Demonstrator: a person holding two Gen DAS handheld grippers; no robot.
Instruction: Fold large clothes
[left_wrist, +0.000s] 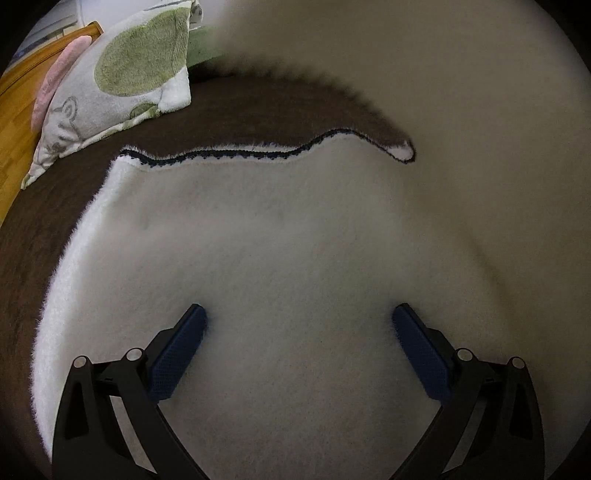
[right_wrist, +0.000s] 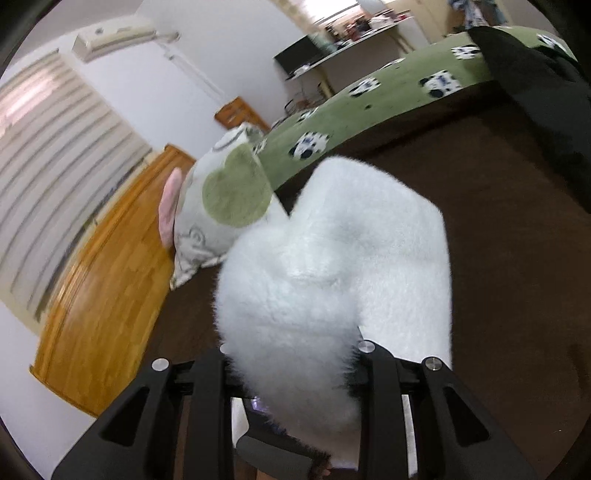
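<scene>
A large white fleecy garment (left_wrist: 280, 229) with a dark blue stitched edge (left_wrist: 229, 155) lies spread on a dark brown bed cover (left_wrist: 37, 236). My left gripper (left_wrist: 299, 314) hovers open just above its middle, blue pads (left_wrist: 181, 350) wide apart and empty. In the right wrist view, my right gripper (right_wrist: 291, 354) is shut on a bunched fold of the same white garment (right_wrist: 332, 266), lifted above the brown cover (right_wrist: 498, 221); its fingertips are hidden by the fleece.
A white pillow with green patches (left_wrist: 122, 70) (right_wrist: 225, 199) and a pink cushion (left_wrist: 55, 74) lie at the bed's far left. A green patterned blanket (right_wrist: 388, 92) and a black item (right_wrist: 535, 81) lie beyond. Wooden floor (right_wrist: 99, 280) lies to the left.
</scene>
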